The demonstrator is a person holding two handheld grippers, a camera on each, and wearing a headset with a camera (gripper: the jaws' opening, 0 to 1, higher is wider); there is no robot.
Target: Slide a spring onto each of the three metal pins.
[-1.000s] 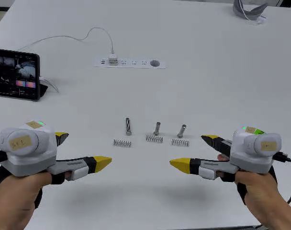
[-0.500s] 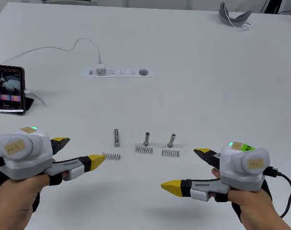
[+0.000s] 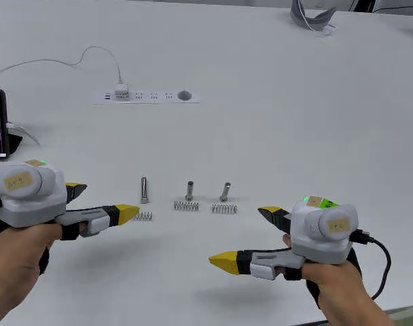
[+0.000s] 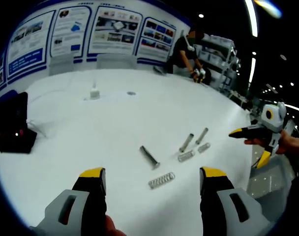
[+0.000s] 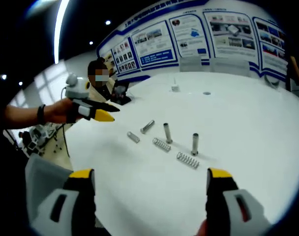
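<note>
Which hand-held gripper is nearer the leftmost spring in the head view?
Left. The left hand-held gripper has one yellow tip right beside the leftmost spring, on its left in the head view. The right hand-held gripper is off past the other two springs, nearer the person.

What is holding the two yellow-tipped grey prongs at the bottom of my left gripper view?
Observer: A person's hand grips the white-bodied left gripper that those prongs belong to.
Operator: Is the leftmost short silver metal pin standing?
Observer: It seems not. The right gripper view shows it lying flat on the white table, while the middle pin and right pin stand upright.
Operator: Any sign that the power is on?
Observer: A small green light glows on top of the right gripper.
</note>
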